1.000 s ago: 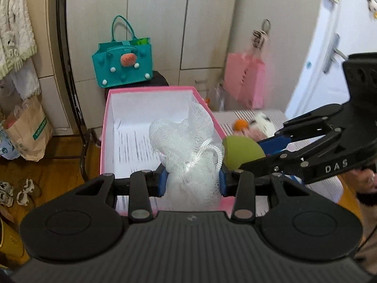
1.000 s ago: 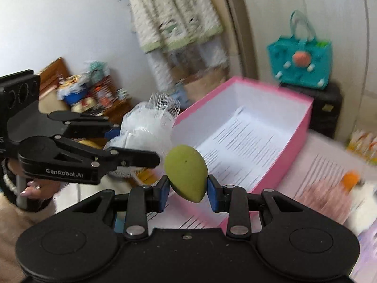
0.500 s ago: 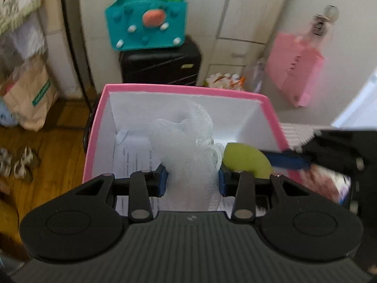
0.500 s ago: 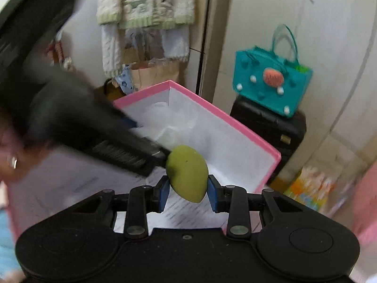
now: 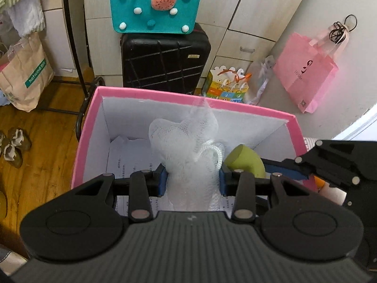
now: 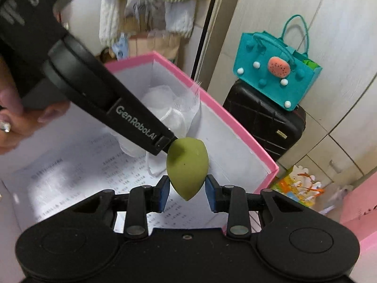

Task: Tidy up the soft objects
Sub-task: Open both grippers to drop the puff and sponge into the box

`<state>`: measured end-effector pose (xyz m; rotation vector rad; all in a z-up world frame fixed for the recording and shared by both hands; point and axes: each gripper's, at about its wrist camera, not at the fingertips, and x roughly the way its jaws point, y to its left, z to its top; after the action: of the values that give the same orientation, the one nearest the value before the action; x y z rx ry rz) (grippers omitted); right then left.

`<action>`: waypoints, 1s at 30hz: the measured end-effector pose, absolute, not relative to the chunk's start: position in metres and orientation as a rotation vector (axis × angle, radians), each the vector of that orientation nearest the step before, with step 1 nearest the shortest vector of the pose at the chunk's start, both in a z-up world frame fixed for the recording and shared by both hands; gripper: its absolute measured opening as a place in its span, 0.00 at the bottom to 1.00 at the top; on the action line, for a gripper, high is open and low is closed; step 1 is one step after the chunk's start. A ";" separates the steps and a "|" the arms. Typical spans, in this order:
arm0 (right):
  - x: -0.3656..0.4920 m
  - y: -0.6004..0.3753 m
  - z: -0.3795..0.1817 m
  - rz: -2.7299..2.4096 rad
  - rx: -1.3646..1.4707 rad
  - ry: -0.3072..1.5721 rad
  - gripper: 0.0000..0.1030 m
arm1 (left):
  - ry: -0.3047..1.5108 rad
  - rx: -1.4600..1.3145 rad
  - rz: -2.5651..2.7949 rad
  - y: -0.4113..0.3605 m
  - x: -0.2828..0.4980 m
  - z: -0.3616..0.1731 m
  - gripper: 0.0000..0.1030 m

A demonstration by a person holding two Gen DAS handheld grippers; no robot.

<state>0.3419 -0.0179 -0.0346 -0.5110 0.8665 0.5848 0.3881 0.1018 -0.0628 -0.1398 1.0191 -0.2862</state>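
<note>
Left wrist view: white mesh bath puff [image 5: 188, 151] clamped between left gripper [image 5: 192, 179] jaws, held over pink box [image 5: 212, 105]. Right wrist view: green sponge [image 6: 187, 168] pinched between right gripper [image 6: 187, 192] jaws, pointed tip hung below pads, above box's paper-lined floor.

The box [image 5: 88, 127] is showing a pink rim and white walls, with printed paper [image 6: 70, 176] lining it. The mesh puff [image 5: 186, 146] is looking white, the sponge [image 6: 187, 165] olive green. Behind, a teal bag [image 5: 155, 4] is carrying white dots and what may be a strawberry patch.
</note>
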 end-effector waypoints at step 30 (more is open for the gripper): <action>0.256 -0.106 0.021 0.594 -0.042 0.748 0.42 | 0.826 -0.037 -0.333 0.121 0.279 -0.007 0.55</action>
<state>0.2558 -0.1058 0.0215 -0.0416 0.7481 0.5941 0.2791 0.1206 -0.0069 -0.0374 0.8262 -0.3329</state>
